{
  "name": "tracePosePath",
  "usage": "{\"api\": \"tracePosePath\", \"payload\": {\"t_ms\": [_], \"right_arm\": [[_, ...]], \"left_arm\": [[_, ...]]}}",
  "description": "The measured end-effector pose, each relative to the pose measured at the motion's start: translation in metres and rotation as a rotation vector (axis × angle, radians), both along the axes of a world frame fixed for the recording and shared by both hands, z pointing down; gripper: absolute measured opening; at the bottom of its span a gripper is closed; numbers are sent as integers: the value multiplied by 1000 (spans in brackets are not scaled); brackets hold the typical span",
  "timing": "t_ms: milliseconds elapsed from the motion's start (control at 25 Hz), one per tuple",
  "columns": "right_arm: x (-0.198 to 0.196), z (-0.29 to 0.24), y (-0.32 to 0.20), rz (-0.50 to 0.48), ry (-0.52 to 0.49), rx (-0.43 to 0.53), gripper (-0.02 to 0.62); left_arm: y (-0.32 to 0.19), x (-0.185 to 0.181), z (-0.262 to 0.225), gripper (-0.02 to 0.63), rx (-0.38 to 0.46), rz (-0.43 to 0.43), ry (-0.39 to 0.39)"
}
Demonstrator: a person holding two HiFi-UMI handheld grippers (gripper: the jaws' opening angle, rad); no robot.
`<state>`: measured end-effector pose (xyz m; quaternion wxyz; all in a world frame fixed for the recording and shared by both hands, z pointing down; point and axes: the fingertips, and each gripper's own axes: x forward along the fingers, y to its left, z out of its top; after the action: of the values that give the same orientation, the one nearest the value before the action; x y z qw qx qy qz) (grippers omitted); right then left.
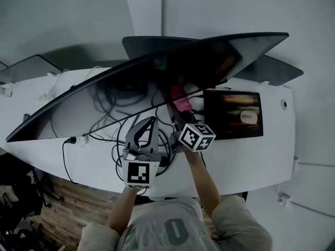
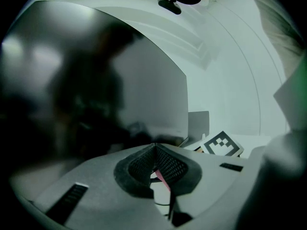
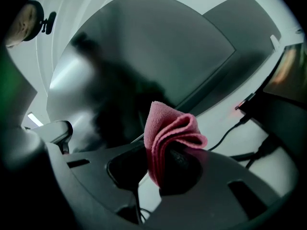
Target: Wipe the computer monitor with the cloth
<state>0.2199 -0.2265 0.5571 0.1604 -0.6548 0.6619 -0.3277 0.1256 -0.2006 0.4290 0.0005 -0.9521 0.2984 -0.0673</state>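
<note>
Right gripper view: the right gripper [image 3: 162,169] clamps a soft, light, folded pink microfibre cloth [image 3: 170,131] by its lower folds, a sound hold; the left gripper [image 2: 154,150] is closed, empty. Beyond, the wide curved dark computer monitor [image 3: 144,51], likely fragile, wants gentle pressure.

White table [image 1: 251,161] spans the head view, its near edge curved. Behind it is a plain pale grey wall [image 1: 78,14] with one vertical seam [image 1: 163,9]. Round cable hole [image 1: 284,104] near the table's right end. Loose black cables [image 1: 112,103] lie on the top. Wood-plank floor [image 1: 68,213] shows below the table at lower left. Dark objects [image 1: 18,192] stand beside it, not identifiable. Light is dim, cool and even.
</note>
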Motion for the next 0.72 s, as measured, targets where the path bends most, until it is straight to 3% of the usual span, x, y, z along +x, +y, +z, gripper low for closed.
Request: {"api": "tracePosePath", "payload": {"t_ms": [320,720], "right_arm": [[-100,3,-13,-119,-48,2,48],[-197,7,-29,-215,-81,13,48]], "left_arm": [[-6,-93,6,15,-14,-130,-18],[-12,-203,17,15,-41,-276,-52]]}}
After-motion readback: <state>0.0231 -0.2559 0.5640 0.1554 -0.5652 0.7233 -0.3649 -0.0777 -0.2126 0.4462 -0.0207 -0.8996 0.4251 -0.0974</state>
